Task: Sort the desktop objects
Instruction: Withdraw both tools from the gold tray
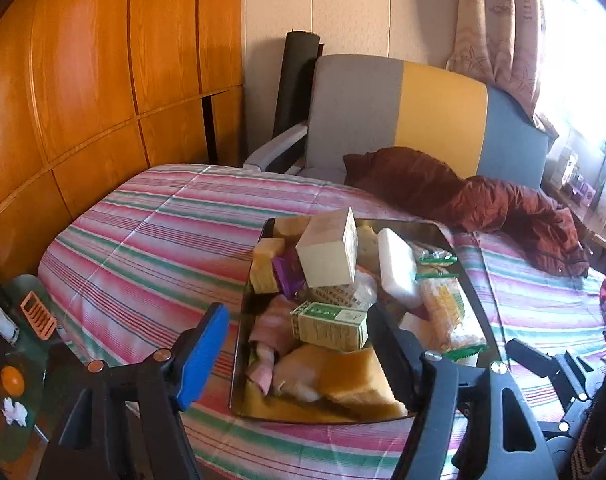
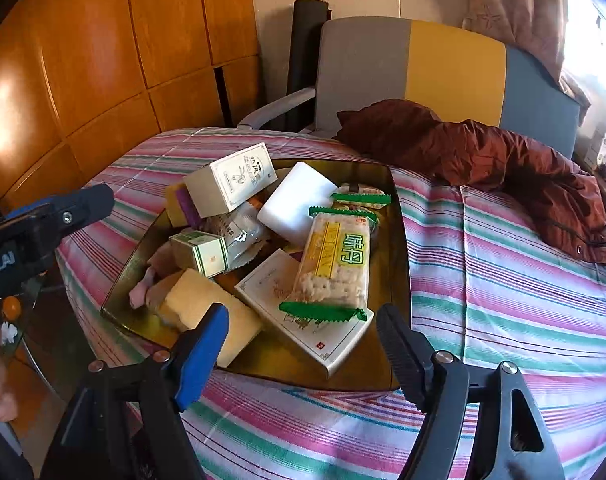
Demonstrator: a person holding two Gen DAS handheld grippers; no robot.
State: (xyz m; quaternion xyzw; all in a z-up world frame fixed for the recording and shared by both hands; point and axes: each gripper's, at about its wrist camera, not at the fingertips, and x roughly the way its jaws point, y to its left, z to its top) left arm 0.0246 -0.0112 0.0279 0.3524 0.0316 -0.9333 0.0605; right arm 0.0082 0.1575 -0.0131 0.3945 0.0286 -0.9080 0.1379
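Note:
A shiny gold tray (image 1: 239,360) (image 2: 397,240) sits on a striped cloth and holds a heap of objects. On top lies a cream box (image 1: 329,250) (image 2: 233,180), beside a white block (image 1: 397,266) (image 2: 295,204). A small green-and-cream box (image 1: 329,324) (image 2: 201,252), a rice-cracker pack (image 1: 447,312) (image 2: 335,264), a flat white box (image 2: 303,312) and yellow sponges (image 1: 359,380) (image 2: 211,312) lie lower. My left gripper (image 1: 299,336) is open and empty over the tray's near end. My right gripper (image 2: 303,336) is open and empty at the tray's near edge.
The striped cloth (image 1: 151,240) (image 2: 503,280) covers the table. A dark red jacket (image 1: 483,200) (image 2: 483,160) lies at the far right. A grey, yellow and blue chair (image 1: 403,116) stands behind. Wooden panels (image 1: 83,80) line the left. The other gripper shows at left (image 2: 43,224).

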